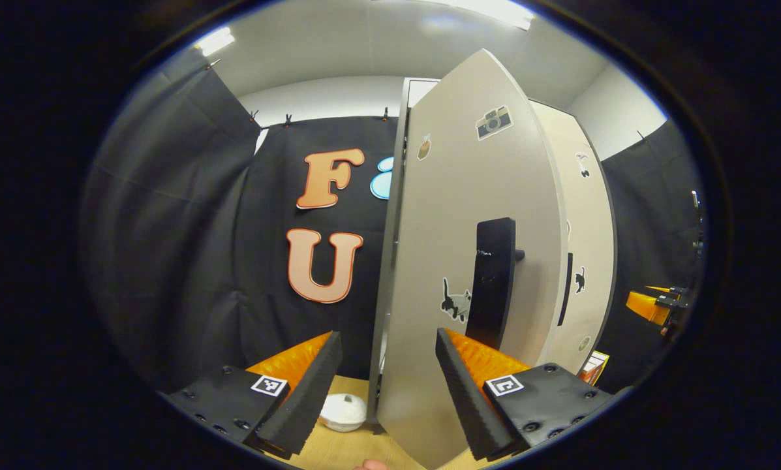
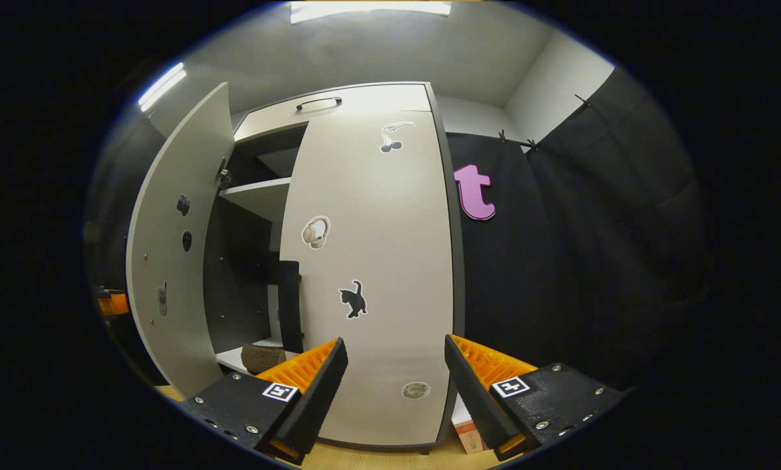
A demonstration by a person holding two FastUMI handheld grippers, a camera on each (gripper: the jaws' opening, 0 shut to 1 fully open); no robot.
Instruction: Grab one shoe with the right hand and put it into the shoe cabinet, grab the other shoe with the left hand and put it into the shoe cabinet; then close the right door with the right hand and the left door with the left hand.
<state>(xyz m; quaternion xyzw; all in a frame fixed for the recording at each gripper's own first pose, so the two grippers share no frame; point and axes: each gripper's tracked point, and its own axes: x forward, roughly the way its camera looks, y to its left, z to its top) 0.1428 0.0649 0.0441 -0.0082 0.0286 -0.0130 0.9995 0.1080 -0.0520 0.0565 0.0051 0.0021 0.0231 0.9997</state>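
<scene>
Now, through the left gripper view, the left gripper (image 1: 387,385) has its fingers spread wide with nothing held, and the left door (image 1: 462,261) stands ajar right ahead, its lower edge reaching down between the two fingers. I cannot tell whether either finger touches the panel. The door's black handle (image 1: 491,281) sits just above the right-hand finger. I judge the gripper is placed this way so it can push the panel shut, which looks like the last step left. Beyond the door lies the right door (image 1: 586,261), apparently closed or nearly so. Far off at the right edge the right gripper (image 1: 654,305) is partly visible; its opening cannot be read from there. A small white round object (image 1: 343,411) rests on the wooden floor (image 1: 338,450) beside the door's foot.

From the right gripper view, that same gripper (image 2: 397,385) is also spread wide and empty, facing the front of the right door (image 2: 377,274), which lies flat against the shoe cabinet (image 2: 338,104); it seems to sit a little off the panel, as if its job there is done. To the left the left door (image 2: 175,261) hangs open, showing shelves and a dark shoe (image 2: 263,358) on the bottom shelf, well left of the fingers. The second shoe I cannot make out.
</scene>
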